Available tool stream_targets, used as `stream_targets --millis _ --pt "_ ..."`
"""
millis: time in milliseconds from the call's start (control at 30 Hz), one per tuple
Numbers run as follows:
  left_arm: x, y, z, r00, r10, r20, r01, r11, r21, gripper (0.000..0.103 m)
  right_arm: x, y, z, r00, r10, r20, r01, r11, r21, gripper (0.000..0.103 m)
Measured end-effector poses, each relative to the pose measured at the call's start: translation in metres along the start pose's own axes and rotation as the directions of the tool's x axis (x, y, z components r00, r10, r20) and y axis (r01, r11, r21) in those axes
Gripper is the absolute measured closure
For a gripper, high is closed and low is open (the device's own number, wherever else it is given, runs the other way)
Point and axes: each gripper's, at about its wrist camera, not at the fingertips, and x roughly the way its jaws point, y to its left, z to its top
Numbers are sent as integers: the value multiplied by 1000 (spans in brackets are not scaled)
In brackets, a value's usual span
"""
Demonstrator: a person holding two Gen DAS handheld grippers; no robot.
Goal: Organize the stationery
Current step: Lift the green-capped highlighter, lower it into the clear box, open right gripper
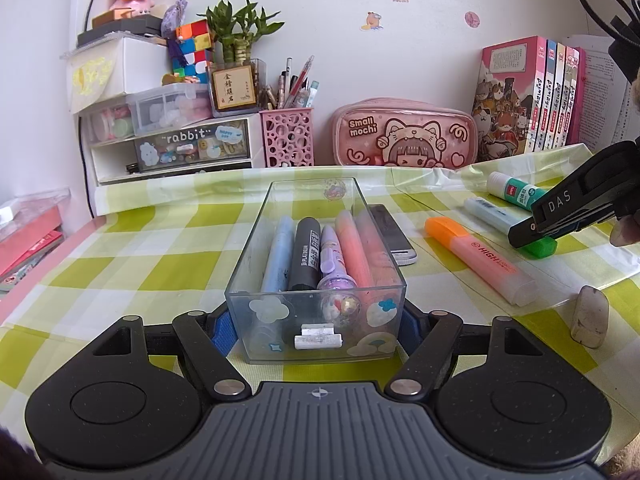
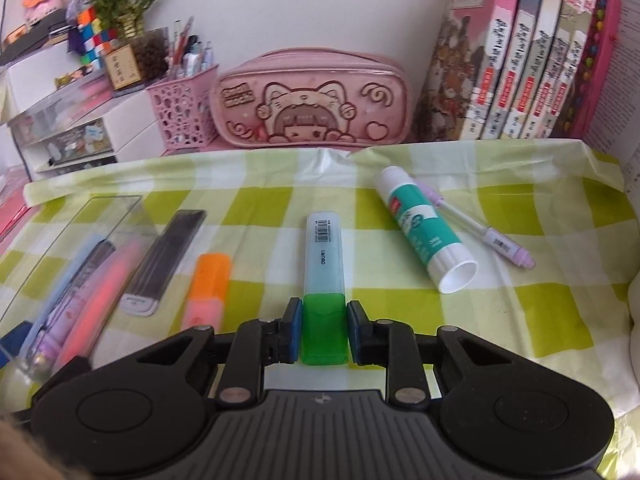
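A clear plastic box (image 1: 316, 264) holds several pens and markers on the checked cloth. My left gripper (image 1: 316, 326) is shut on the box's near end, blue pads against both side walls. My right gripper (image 2: 323, 330) straddles the green cap of a pale blue highlighter (image 2: 323, 256) lying on the cloth, pads close beside the cap with slight gaps. In the left wrist view the right gripper (image 1: 536, 236) is over that green cap. An orange highlighter (image 1: 478, 264), a glue stick (image 2: 424, 228) and a lilac pen (image 2: 484, 230) lie loose.
A dark flat case (image 2: 162, 260) lies between box and orange highlighter. An eraser (image 1: 590, 316) stands at the near right. A pink pencil case (image 2: 312, 100), pink pen holder (image 1: 286, 136), drawer unit (image 1: 172, 148) and books (image 2: 516, 56) line the back wall.
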Motion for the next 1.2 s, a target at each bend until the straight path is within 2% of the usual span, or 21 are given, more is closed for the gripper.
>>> stream_targets --millis 100,267,400,767,833,900,1033,1200 --pt "0 0 0 1000 0 0 0 1000 0 29 -4 15 0 999 13 -52 -15 999 -32 81" --pt "0 0 0 1000 0 0 0 1000 0 30 -8 24 1 989 82 -121 -86 996 -29 80" --pt "0 0 0 1000 1 0 -1 1000 0 29 -4 26 3 992 67 -103 -71 997 -34 76" --pt "0 0 0 1000 0 0 0 1000 0 29 7 38 4 999 -12 -30 9 996 -92 76" --pt "0 0 0 1000 0 0 0 1000 0 29 7 39 3 1000 -8 -25 6 996 -84 81" --pt "0 0 0 1000 0 0 0 1000 0 29 6 37 3 1000 -4 -24 2 998 -58 81" --pt "0 0 0 1000 1 0 -1 1000 0 30 2 28 5 998 62 -29 -61 998 29 82" --pt "0 0 0 1000 1 0 -1 1000 1 29 -9 19 10 995 99 1 -99 989 106 82"
